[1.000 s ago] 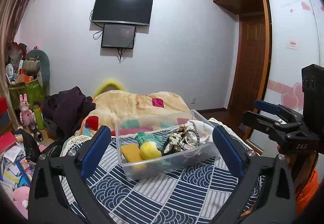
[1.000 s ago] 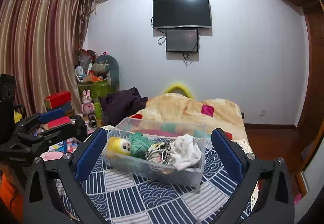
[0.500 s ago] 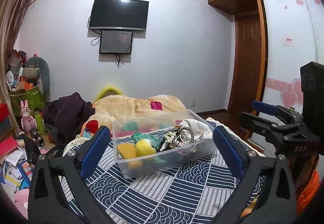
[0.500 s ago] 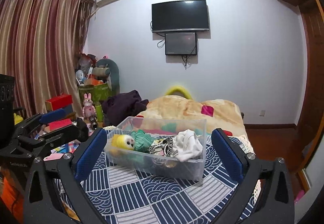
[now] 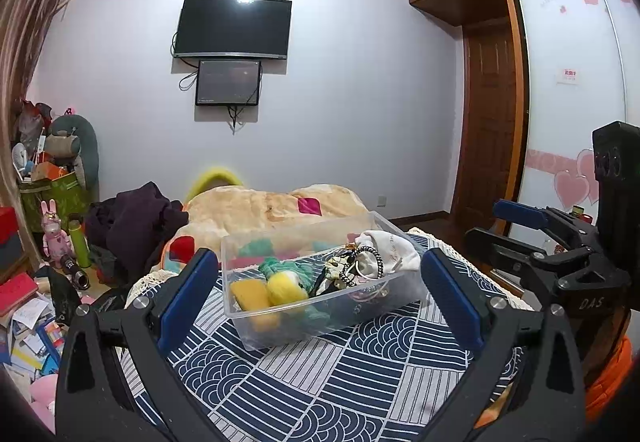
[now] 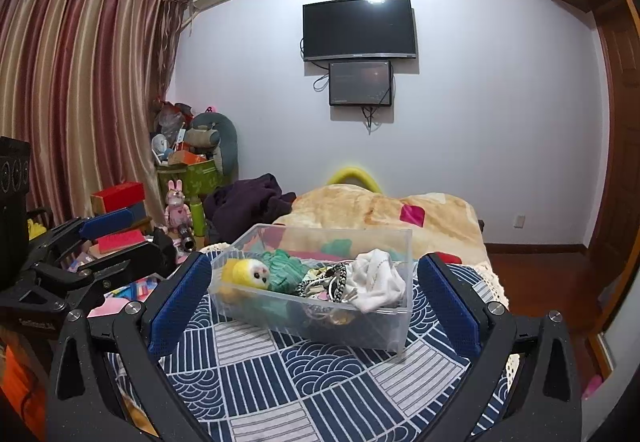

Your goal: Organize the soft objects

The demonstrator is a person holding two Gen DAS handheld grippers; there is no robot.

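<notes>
A clear plastic bin (image 5: 384, 296) (image 6: 384, 330) stands on a blue patterned cloth. Inside lie a yellow plush toy (image 5: 282, 288) (image 6: 246, 272), a green knit piece (image 5: 286, 268) (image 6: 286, 268), a tangle of black-and-white bands (image 5: 352, 270) (image 6: 332, 282) and a white cloth (image 5: 386, 246) (image 6: 378, 278). My left gripper (image 5: 320, 290) is open, raised in front of the bin with nothing between its fingers. My right gripper (image 6: 314, 292) is open too, held apart from the bin. Each gripper shows at the edge of the other's view.
The cloth (image 5: 352, 382) covers a bed or table. Behind lies a tan blanket (image 5: 272, 202) and a dark clothes heap (image 5: 136, 218). Floor clutter, a pink rabbit toy (image 6: 176, 208) and curtains (image 6: 72, 90) sit left; a wardrobe (image 5: 568, 82) stands right.
Both grippers have tilted upward and drawn slightly back, so the bin sits lower in each view. Nothing in the bin has moved.
</notes>
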